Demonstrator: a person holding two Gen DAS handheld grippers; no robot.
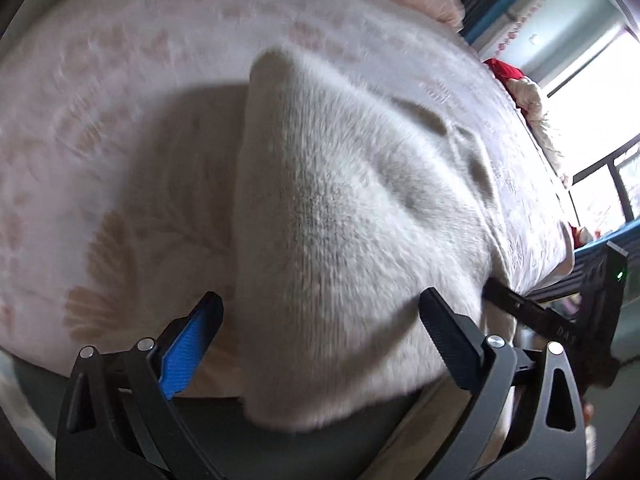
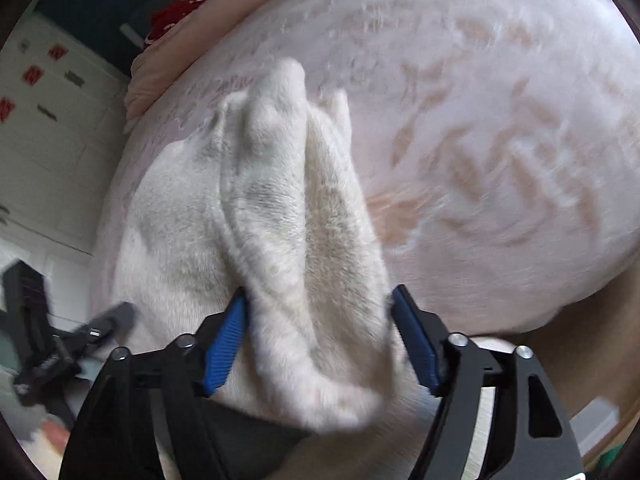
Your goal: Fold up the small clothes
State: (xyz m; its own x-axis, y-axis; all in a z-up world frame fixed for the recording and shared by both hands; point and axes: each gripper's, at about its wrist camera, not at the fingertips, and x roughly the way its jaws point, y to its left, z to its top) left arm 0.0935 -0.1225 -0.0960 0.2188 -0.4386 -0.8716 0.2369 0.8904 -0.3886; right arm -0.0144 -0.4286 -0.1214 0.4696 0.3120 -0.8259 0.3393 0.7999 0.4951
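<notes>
A fluffy white garment lies on a pink patterned bedspread, bunched in folds. My left gripper is open, its jaws spread wide on either side of the garment's near edge. In the right wrist view the same garment rises in ridges between the jaws of my right gripper, which is open with its blue pads on both sides of the cloth. The right gripper also shows at the right in the left wrist view, the left gripper at the lower left of the right wrist view.
A pink quilt and a red cloth lie at the bed's far side. A bright window is at the right. White cabinet doors stand beyond the bed's edge.
</notes>
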